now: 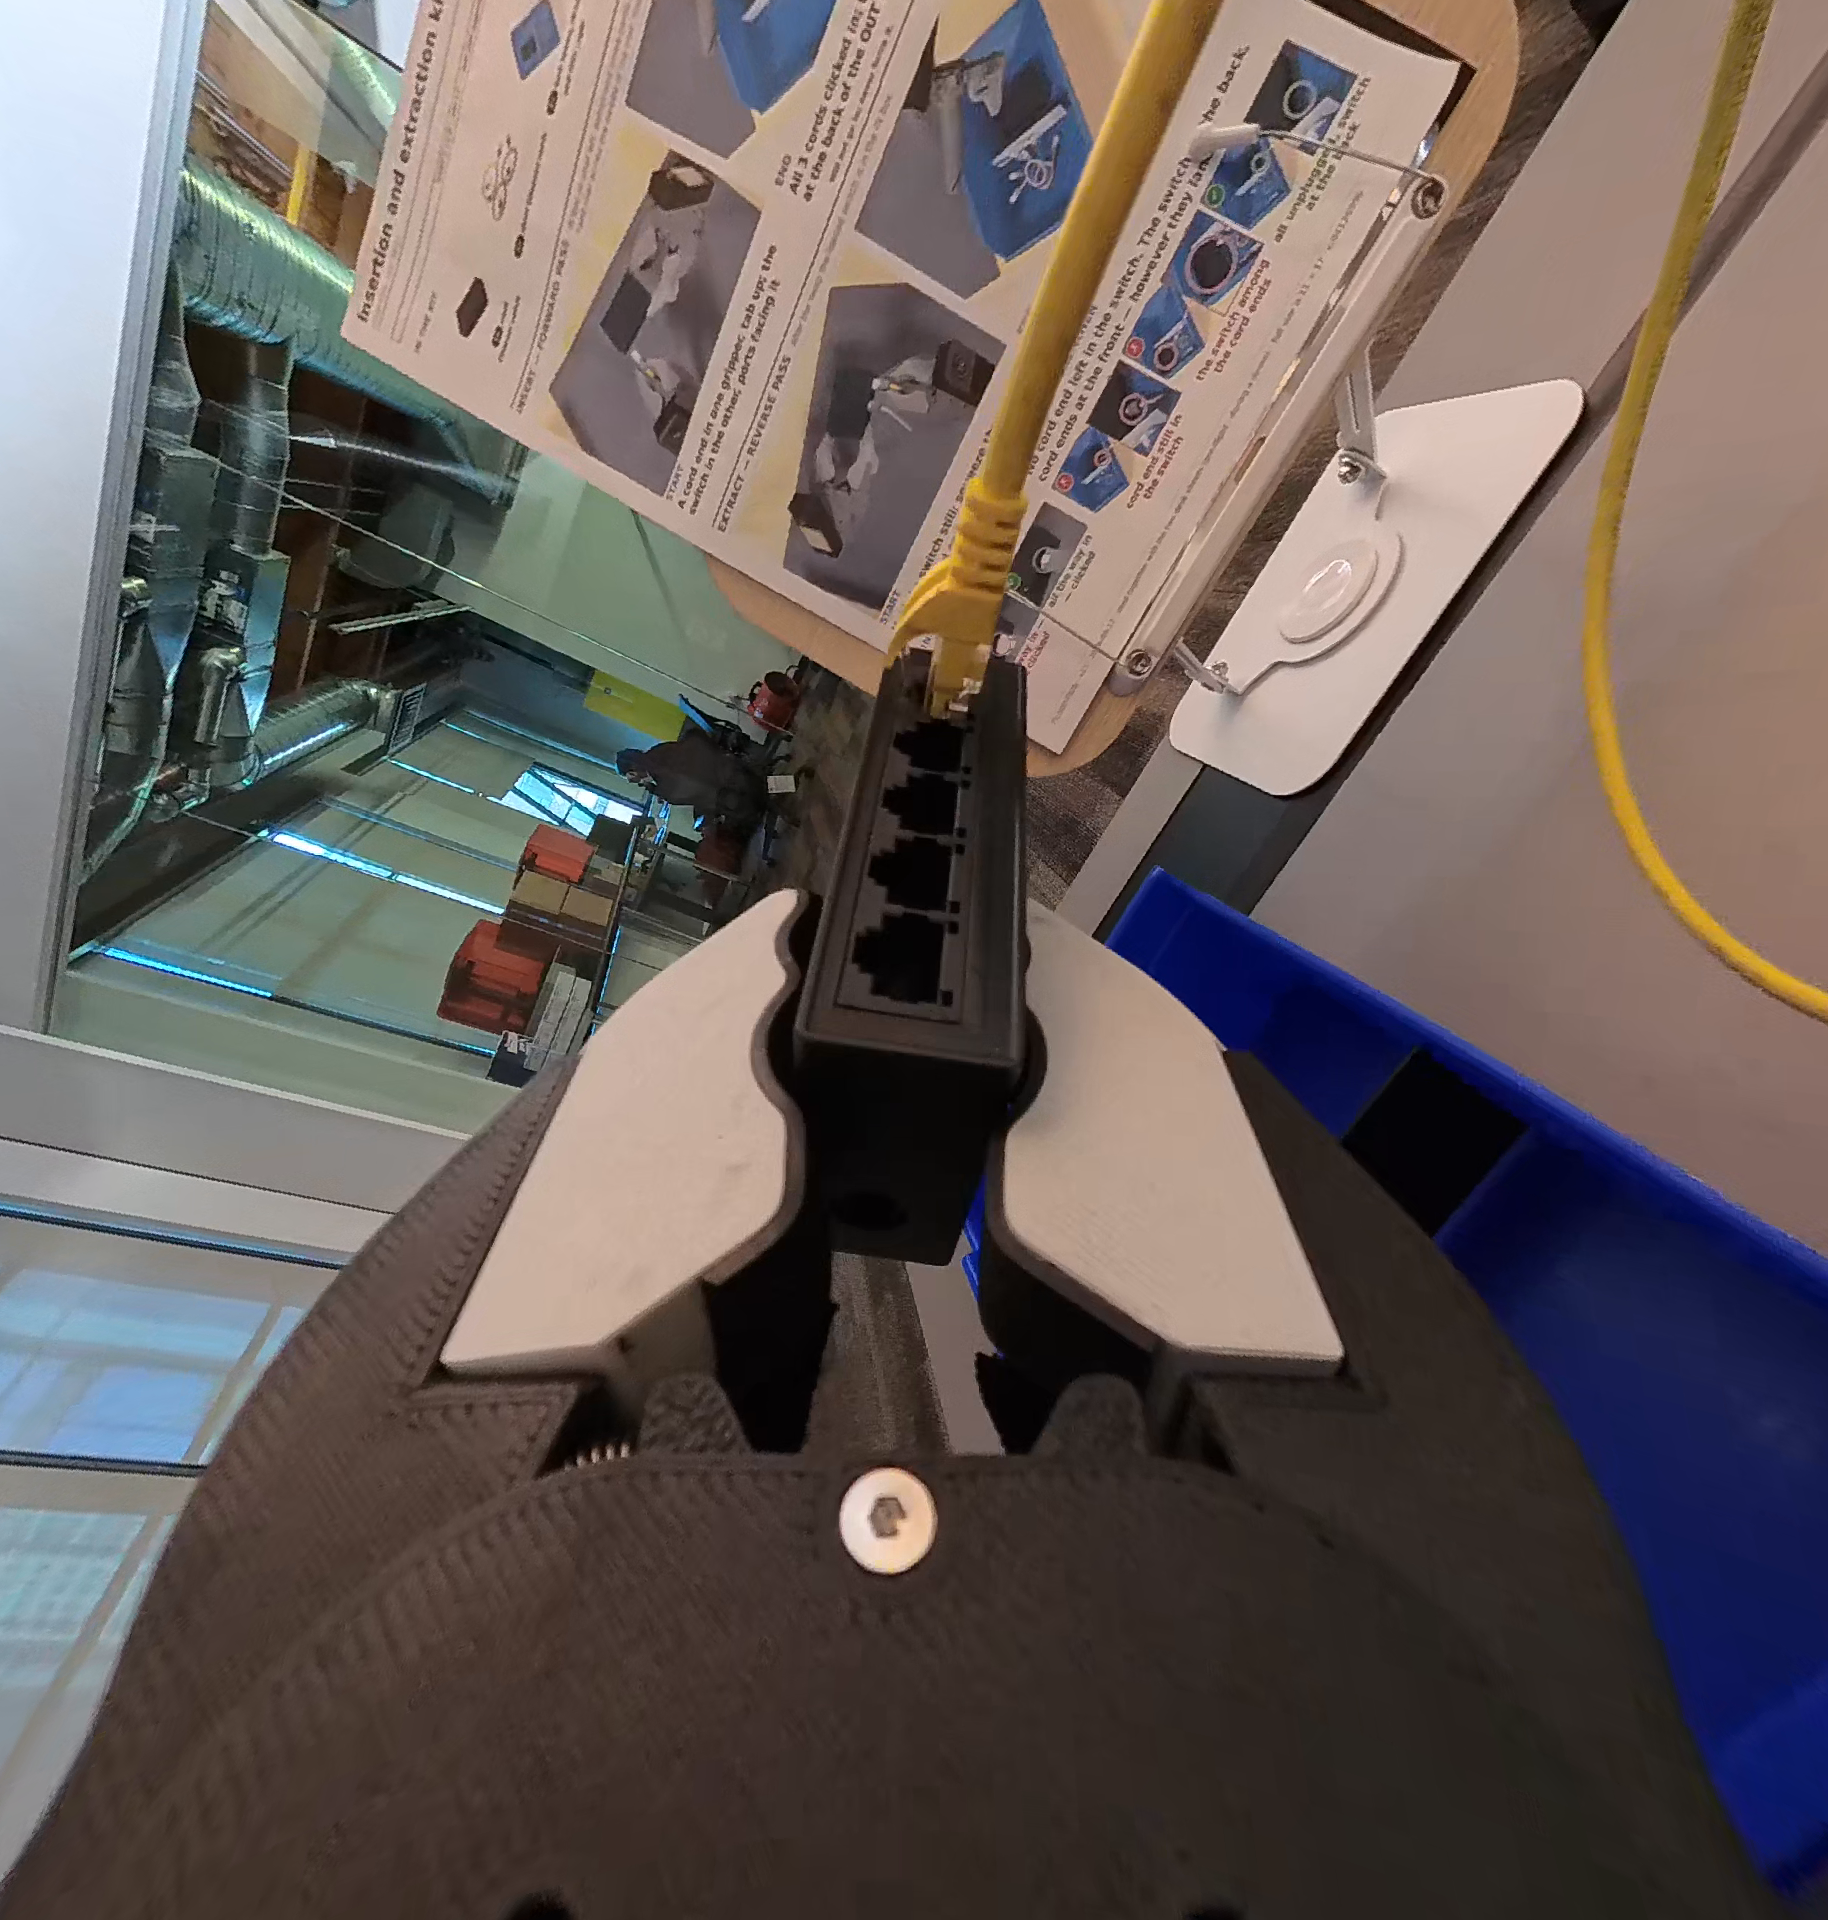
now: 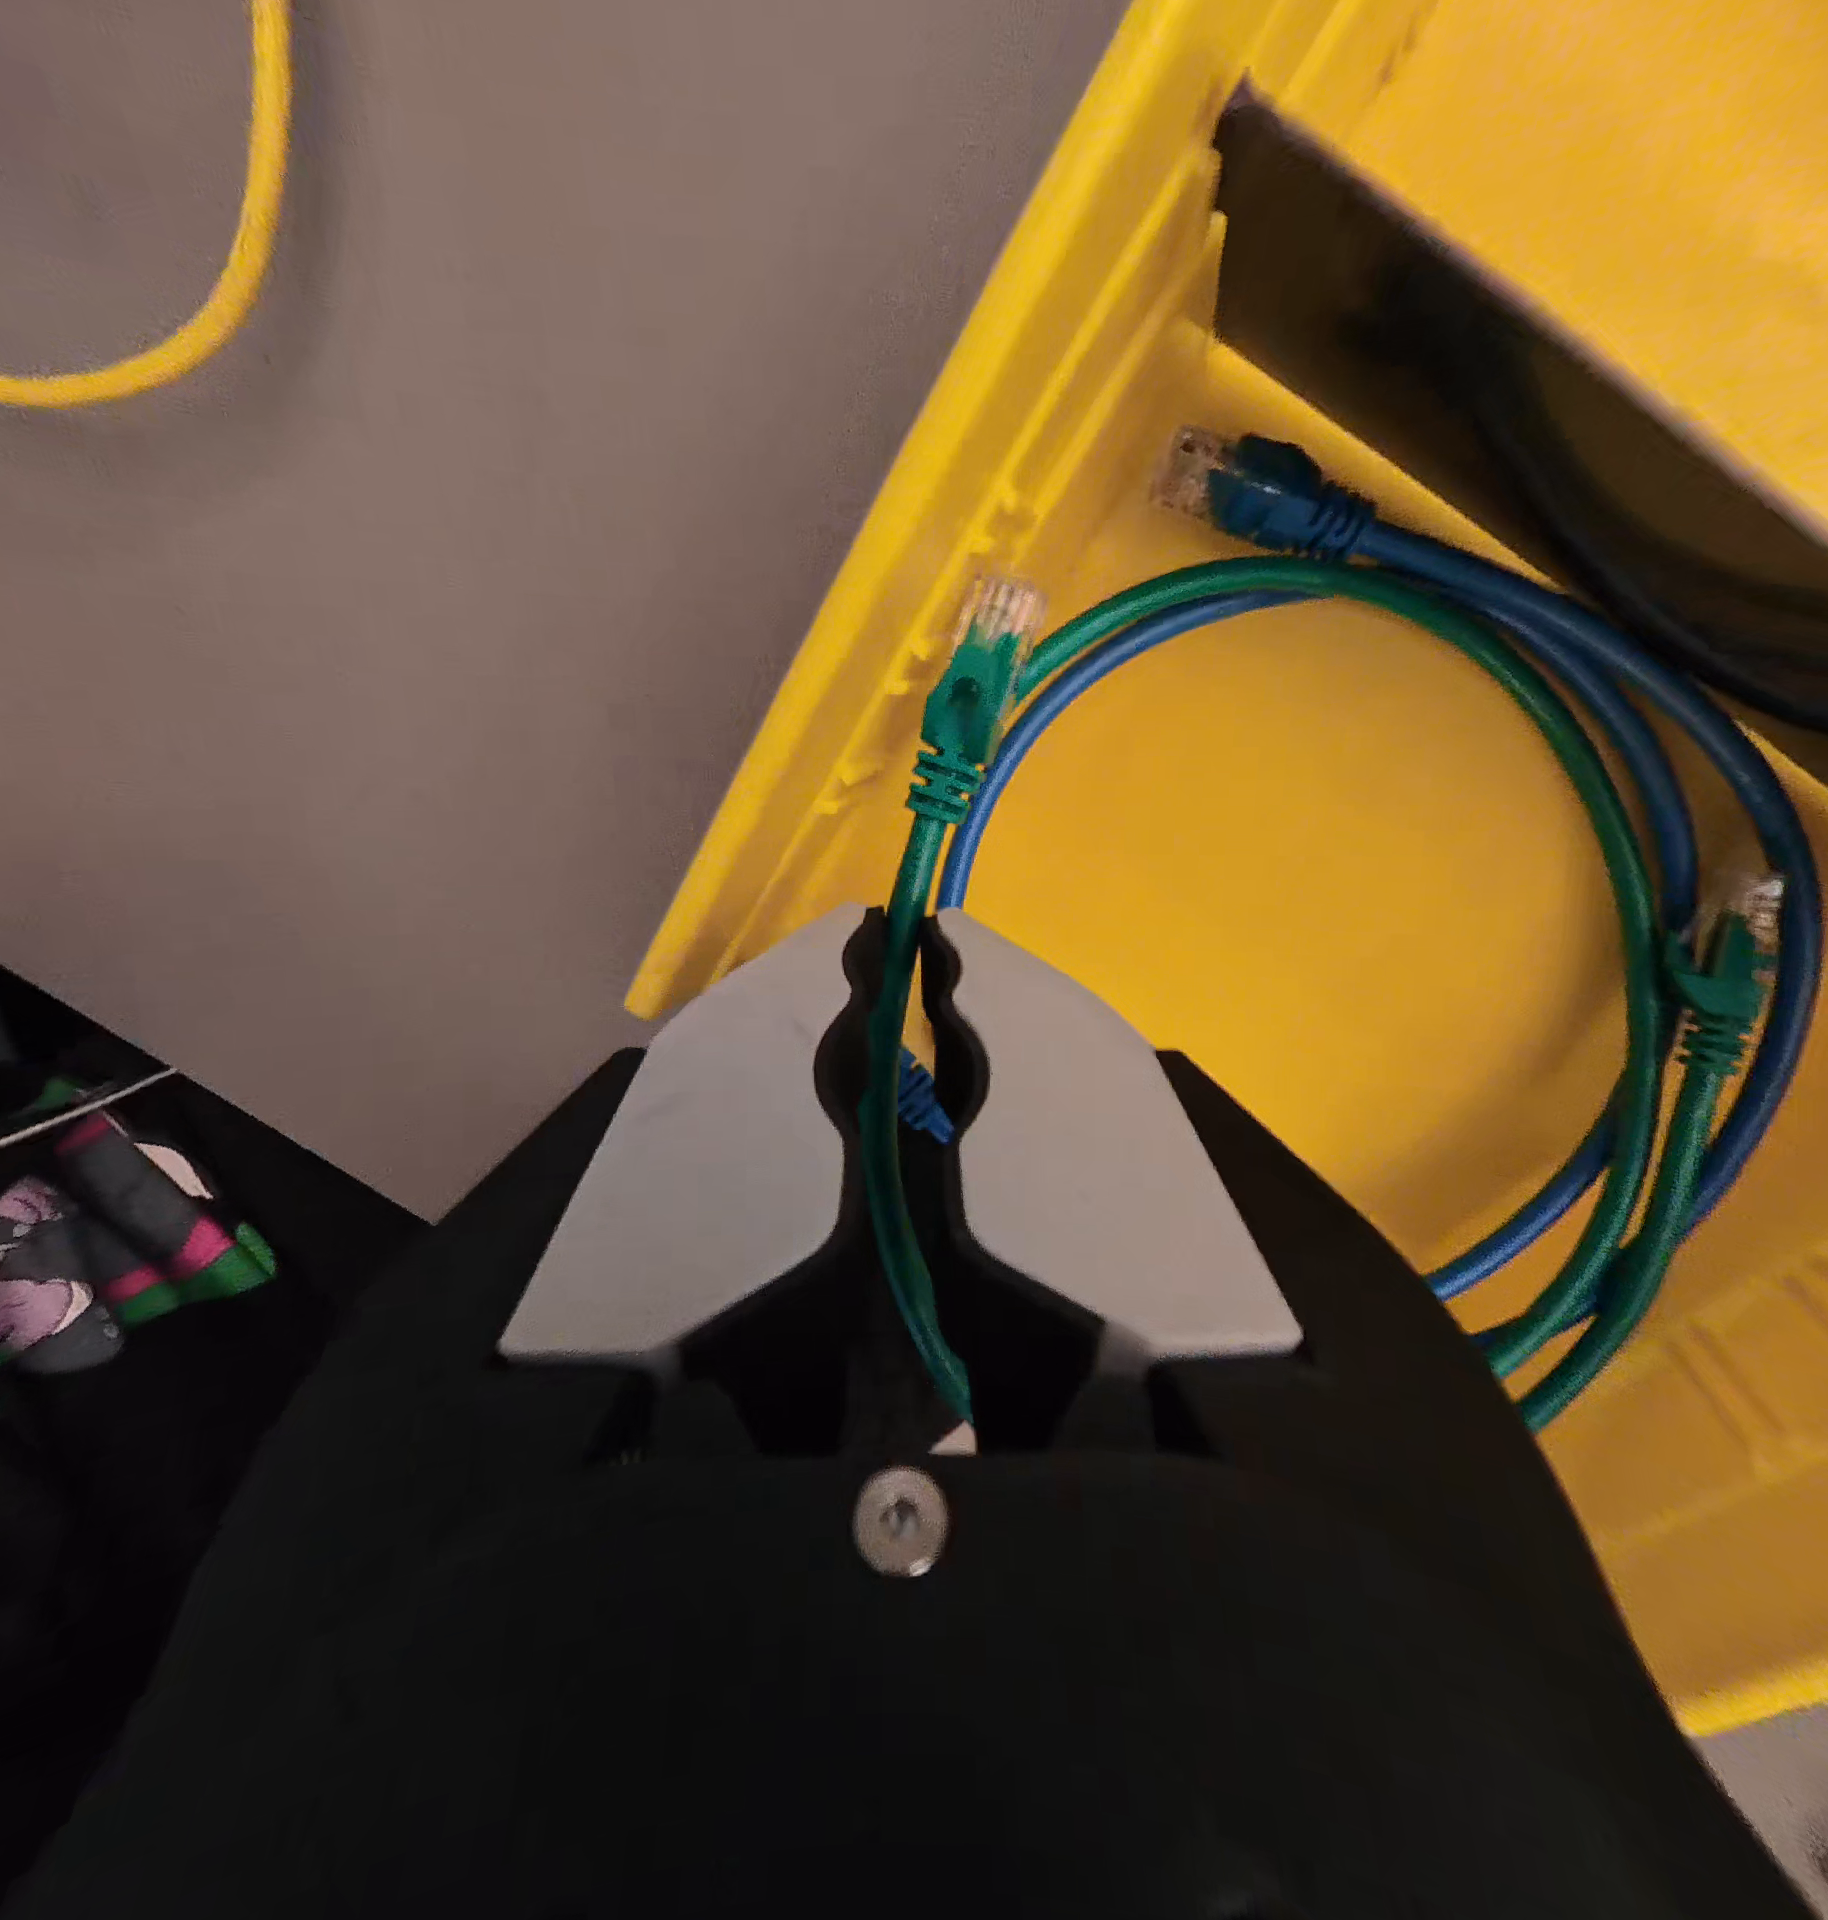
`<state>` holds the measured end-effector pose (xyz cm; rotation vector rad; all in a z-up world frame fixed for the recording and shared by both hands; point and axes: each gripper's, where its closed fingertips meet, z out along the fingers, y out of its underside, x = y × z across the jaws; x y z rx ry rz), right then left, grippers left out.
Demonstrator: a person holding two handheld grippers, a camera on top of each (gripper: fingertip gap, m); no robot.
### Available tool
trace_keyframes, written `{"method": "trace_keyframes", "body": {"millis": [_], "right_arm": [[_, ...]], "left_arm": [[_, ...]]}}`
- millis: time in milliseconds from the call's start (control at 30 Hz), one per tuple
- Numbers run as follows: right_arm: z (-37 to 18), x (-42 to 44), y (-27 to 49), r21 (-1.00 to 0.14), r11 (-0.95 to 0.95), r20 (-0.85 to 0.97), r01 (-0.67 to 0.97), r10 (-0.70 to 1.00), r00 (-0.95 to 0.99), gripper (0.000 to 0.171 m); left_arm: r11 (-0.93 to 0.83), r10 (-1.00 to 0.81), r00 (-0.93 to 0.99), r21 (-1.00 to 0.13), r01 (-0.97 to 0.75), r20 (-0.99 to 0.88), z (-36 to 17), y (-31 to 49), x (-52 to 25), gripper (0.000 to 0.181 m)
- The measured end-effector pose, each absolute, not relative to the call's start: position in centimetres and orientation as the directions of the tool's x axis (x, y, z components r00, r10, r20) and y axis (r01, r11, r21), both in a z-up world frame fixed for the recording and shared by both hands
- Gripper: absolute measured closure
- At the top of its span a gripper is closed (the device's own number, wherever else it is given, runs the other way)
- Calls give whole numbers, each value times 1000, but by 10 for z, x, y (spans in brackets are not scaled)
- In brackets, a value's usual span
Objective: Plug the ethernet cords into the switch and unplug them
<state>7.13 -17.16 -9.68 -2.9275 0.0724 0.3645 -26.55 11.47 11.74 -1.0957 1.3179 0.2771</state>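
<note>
In the left wrist view, the left claw (image 1: 905, 997) is clenched on a black switch (image 1: 915, 935), its two grey fingers (image 1: 661, 1132) pressing the box from either side near its closer end. The switch points away from the camera with its row of ports facing up and toward the lens. A yellow cord (image 1: 1076, 260) is plugged into the farthest port; the four nearer ports are open. From its plug the yellow cord rises out of the top of the picture, and another stretch of it loops down at the right over the grey table (image 1: 1720, 623). Beyond the switch stands a printed instruction sheet (image 1: 785, 260) on a white stand (image 1: 1336, 592). A blue bin (image 1: 1616, 1299) sits on the table just to the right of the claw.

In the right wrist view, the right claw (image 2: 899, 920) is closed on a green cord (image 2: 1575, 831), gripping it a little behind its plug (image 2: 967, 707), which sticks out past the fingertips with its clear tip pointing away. The rest of the green cord coils inside a yellow bin (image 2: 1305, 987), together with a blue cord (image 2: 1720, 707) whose plug lies near the bin's far wall. A black divider (image 2: 1512, 364) crosses the bin beyond the coils. A stretch of the yellow cord lies on the table at the upper left.
</note>
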Motion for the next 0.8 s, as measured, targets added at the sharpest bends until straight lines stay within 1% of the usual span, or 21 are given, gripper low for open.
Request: {"method": "trace_keyframes", "body": {"millis": [67, 100, 167, 200, 233, 300, 400, 467, 500, 567, 600, 633, 667, 700, 733, 767, 800], "right_arm": [[-97, 70, -165, -193, -980, -235, -51, -4, 972, 162], [-101, 67, -165, -179, -983, -243, -32, 13, 970, 162], [-107, 62, -171, -115, -993, -269, -4, 27, 963, 155], [-107, 62, -173, -106, -994, -275, -7, 22, 961, 155], [-105, 62, -172, -123, -992, -271, -8, 26, 962, 156], [-97, 65, -169, -210, -977, -225, 24, 72, 972, 155], [-79, 70, -168, -337, -938, -119, 81, 128, 985, 146], [-56, 70, -167, -444, -888, -56, 120, 161, 985, 146], [-40, 68, -165, -511, -848, -21, 139, 174, 985, 142], [0, 62, -157, -674, -708, 98, 212, 199, 975, 142], [25, 53, -151, -765, -579, 183, 283, 226, 957, 142], [53, 41, -147, -837, -407, 288, 367, 243, 926, 142], [77, 27, -147, -860, -232, 403, 456, 240, 883, 142], [98, 17, -149, -839, -86, 513, 537, 203, 834, 143], [116, 11, -151, -797, 21, 601, 604, 131, 788, 143], [129, 5, -152, -747, 98, 664, 657, 75, 744, 142], [134, -1, -149, -705, 124, 707, 698, 58, 704, 143]], "left_arm": [[508, -403, 291, -477, -717, -868, 116, 114, -264, 150], [510, -404, 288, -475, -717, -868, 116, 113, -262, 150], [517, -406, 280, -471, -715, -870, 115, 111, -260, 150], [522, -407, 277, -470, -712, -871, 114, 110, -259, 150], [526, -407, 275, -469, -709, -871, 114, 109, -258, 150], [545, -390, 279, -464, -698, -878, 117, 106, -256, 149], [597, -381, 276, -463, -655, -882, 121, 94, -250, 150], [621, -409, 260, -476, -623, -875, 121, 85, -243, 150], [636, -417, 249, -477, -607, -874, 121, 79, -239, 150], [676, -425, 246, -486, -554, -871, 124, 64, -224, 150], [703, -430, 238, -489, -516, -871, 125, 55, -218, 150], [734, -437, 221, -487, -473, -872, 126, 43, -211, 150], [763, -437, 204, -481, -431, -876, 127, 31, -205, 150], [792, -432, 190, -471, -388, -882, 128, 19, -199, 151], [818, -427, 177, -462, -343, -887, 130, 7, -194, 151], [840, -425, 160, -454, -298, -891, 131, -6, -189, 151], [855, -427, 143, -450, -257, -893, 132, -18, -185, 151]]}}
